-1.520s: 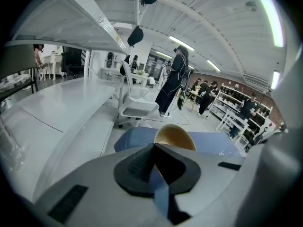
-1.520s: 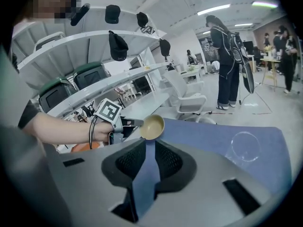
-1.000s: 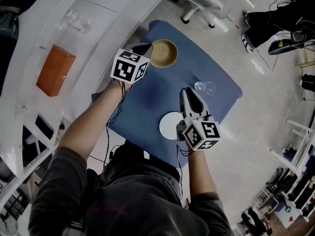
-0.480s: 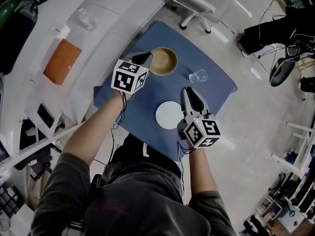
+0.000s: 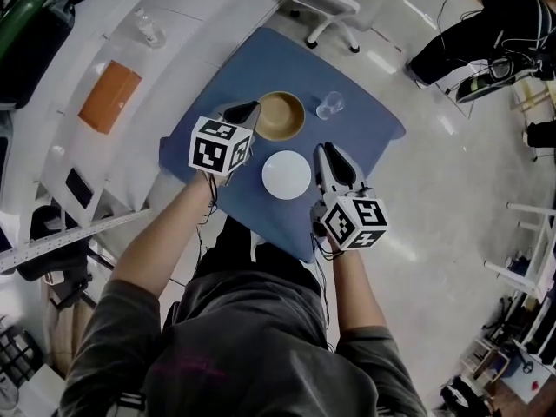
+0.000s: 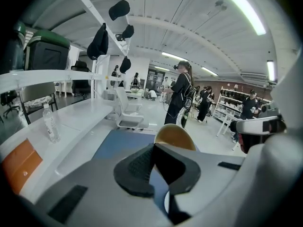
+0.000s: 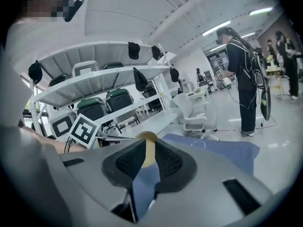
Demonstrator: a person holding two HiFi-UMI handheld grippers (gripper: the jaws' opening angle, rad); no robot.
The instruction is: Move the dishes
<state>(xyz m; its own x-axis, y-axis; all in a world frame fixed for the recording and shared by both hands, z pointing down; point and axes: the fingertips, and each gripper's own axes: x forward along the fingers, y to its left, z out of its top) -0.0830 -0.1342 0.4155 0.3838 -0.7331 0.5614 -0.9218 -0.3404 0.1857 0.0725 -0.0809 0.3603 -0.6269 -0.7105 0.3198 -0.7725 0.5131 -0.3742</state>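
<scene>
Gripping the bowl (image 5: 284, 116) by its left rim with the left tool (image 5: 252, 110), pinched nearly flat. Brought in over the last second from beside the far-left edge of the table (image 5: 233, 76) to its middle, now just beyond the plate (image 5: 287, 174) and near the glass (image 5: 329, 104). Holding the right tool (image 5: 327, 152) just right of the plate, narrowly parted, nothing between the pads. Plate and glass left where they were. Reads as a bowl move under way, set-down still to come; plate likely next.
</scene>
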